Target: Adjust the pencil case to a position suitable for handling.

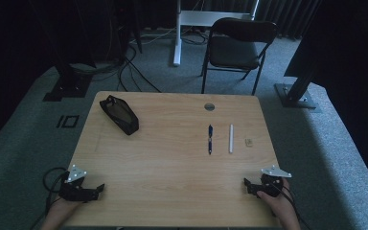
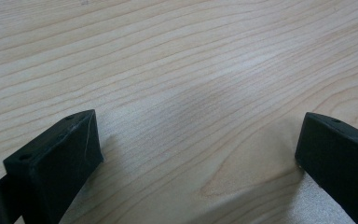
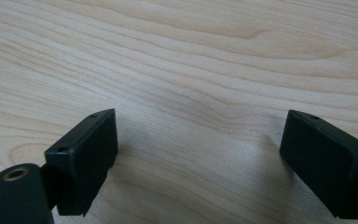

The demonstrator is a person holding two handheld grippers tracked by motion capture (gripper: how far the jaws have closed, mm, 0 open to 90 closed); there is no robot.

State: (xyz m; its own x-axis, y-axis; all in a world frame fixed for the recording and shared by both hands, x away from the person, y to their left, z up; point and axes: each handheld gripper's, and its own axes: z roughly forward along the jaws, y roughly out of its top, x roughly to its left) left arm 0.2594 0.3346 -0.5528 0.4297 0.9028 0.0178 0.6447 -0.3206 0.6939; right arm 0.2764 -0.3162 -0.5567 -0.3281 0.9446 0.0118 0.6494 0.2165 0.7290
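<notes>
A black pencil case lies at the far left of the wooden table. Right of centre lie a dark blue pen, a white stick-like pen and a small tan eraser, side by side. My left gripper rests at the near left corner, pointing right, open with nothing between its jaws; bare wood lies under the left gripper in its own view. My right gripper rests at the near right corner, pointing left, and the right gripper is open over bare wood.
A round cable hole sits near the table's far edge. Beyond the table stand a black chair, a white desk leg and dark stands with cables on grey carpet.
</notes>
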